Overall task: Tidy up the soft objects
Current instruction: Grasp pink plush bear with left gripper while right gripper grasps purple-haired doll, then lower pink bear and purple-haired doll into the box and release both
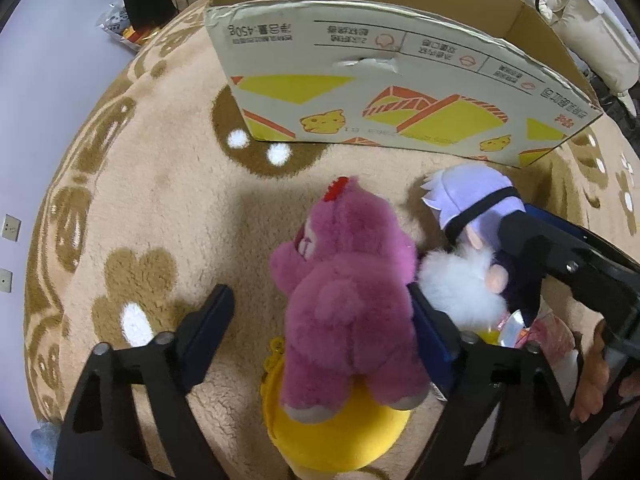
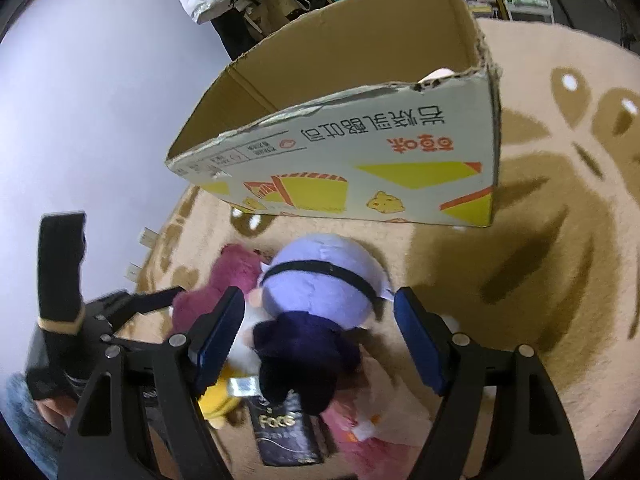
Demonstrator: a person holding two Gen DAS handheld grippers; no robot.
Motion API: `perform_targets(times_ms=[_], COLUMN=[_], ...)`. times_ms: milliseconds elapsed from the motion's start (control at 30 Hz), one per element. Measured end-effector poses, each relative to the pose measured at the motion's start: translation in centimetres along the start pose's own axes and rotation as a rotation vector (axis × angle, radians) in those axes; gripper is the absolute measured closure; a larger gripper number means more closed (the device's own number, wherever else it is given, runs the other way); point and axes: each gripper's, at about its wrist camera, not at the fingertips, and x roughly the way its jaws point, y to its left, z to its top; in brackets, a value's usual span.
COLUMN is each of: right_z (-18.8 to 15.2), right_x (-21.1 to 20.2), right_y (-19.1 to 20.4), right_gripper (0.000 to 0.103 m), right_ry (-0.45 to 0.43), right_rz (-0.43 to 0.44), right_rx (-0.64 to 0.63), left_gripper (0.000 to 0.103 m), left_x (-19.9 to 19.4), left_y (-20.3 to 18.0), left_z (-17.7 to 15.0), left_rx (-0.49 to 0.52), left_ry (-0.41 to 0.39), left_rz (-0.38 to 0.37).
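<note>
pink bear (image 1: 344,292) sits between left claw (image 1: 320,312) fingers.

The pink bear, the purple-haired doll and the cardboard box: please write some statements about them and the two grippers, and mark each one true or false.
1. The pink bear lies between the fingers of the left gripper. True.
2. The purple-haired doll is already inside the cardboard box. False: it lies on the carpet in front of the box, between the fingers of the right gripper.
3. The pink bear lies partly on a yellow plush. True.
4. The box is closed with its flaps taped down. False: its top is open and the brown inside shows.
5. The right gripper is fully shut on the doll. False: a clear gap shows between one finger and the doll.
</note>
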Motion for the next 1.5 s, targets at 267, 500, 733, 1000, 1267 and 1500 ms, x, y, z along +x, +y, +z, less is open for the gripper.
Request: perform_targets(times_ms=[267, 500, 733, 1000, 1267, 1500], right_z=[0.3, -0.1, 0.0, -0.4, 0.0, 0.7], right_x=[1.3, 1.8, 0.4, -3.4, -7.6, -12.0], right_y=[-0.4, 1.0, 1.2, 1.1, 2.6, 4.4], right_gripper=[0.028, 0.041, 0.042, 0.042, 0.042, 0.042], right_ry=[0.031, 0.031, -0.033, -0.134, -0.187, -0.24], right_rz=[0.016, 0.014, -0.025, -0.086, -0.111, -0.128], right_rx=[0.04, -0.038, -0.045, -0.001, 0.01, -0.055], left_gripper=[0.052, 0.054, 0.054, 0.054, 0.054, 0.054], left_x=[-0.2, -1.0, -3.9, -8.0, -12.5, -14.8], left_y=[-0.6, 0.5, 1.5, 2.5, 2.2, 2.4], left_z=[-0.1, 0.2, -0.9, -2.1, -2.1, 0.5], left_rx=[0.02, -0.012, -0.047, -0.078, -0.04, -0.025], left_ry=[-0.019, -0.058, -0.163, -0.249, -0.331, -0.394], left_rz=[-0.053, -0.055, -0.001, 0.02, -0.002, 0.018])
